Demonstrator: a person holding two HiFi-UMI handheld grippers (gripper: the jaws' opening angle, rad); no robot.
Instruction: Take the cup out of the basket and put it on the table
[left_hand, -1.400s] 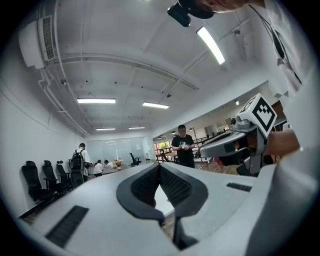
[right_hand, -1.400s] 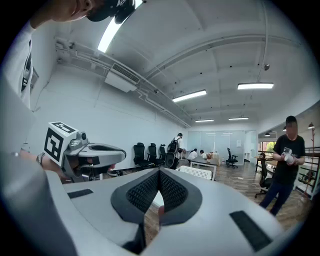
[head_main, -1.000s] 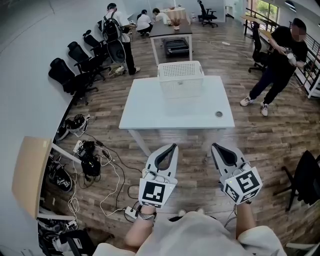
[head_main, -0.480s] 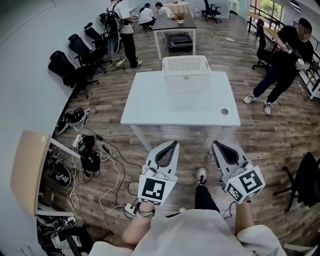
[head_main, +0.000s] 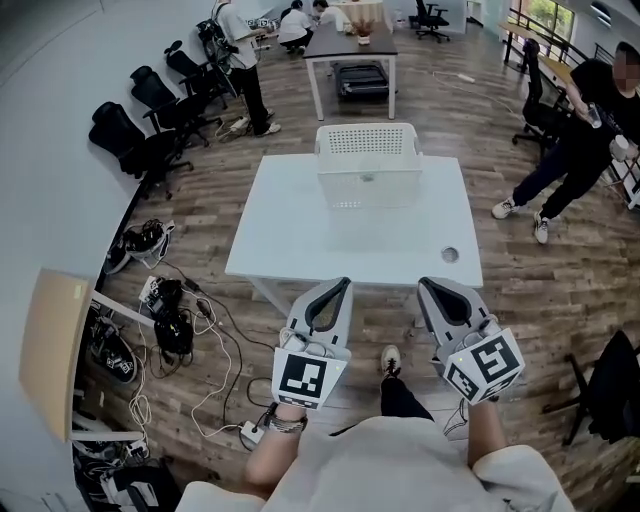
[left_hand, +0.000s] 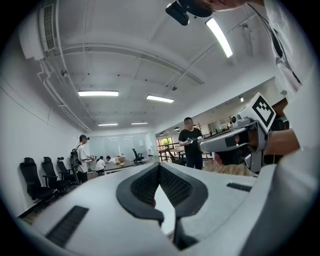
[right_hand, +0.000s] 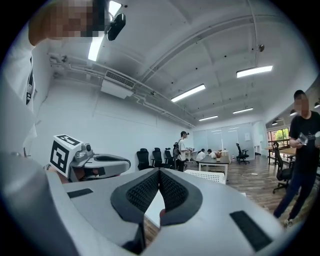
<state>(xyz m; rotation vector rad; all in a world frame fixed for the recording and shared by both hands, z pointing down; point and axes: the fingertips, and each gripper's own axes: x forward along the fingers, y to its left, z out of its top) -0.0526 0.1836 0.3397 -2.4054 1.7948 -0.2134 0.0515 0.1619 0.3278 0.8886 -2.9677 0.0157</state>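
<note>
At the far left a pale wooden board (head_main: 48, 350) leans by the wall, with tangled cables (head_main: 172, 318) on the floor beside it and black chairs (head_main: 128, 140) lined up farther back. The left tongs (head_main: 340, 290) are held level over the floor, tip toward the near edge of the white worktop (head_main: 290, 235). They are pressed together with nothing between them. A white perforated basket (head_main: 367, 160) stands at the middle of the worktop's far edge, well apart from both tongs. The cup cannot be made out through the basket's walls. A small round hole (head_main: 449, 255) sits near the worktop's near right corner. The right tongs (head_main: 432, 292) are beside the left ones at the same level, also pressed together and empty, pointing at the near edge. At the far right a person (head_main: 585, 130) in black stands on the wood floor.
</note>
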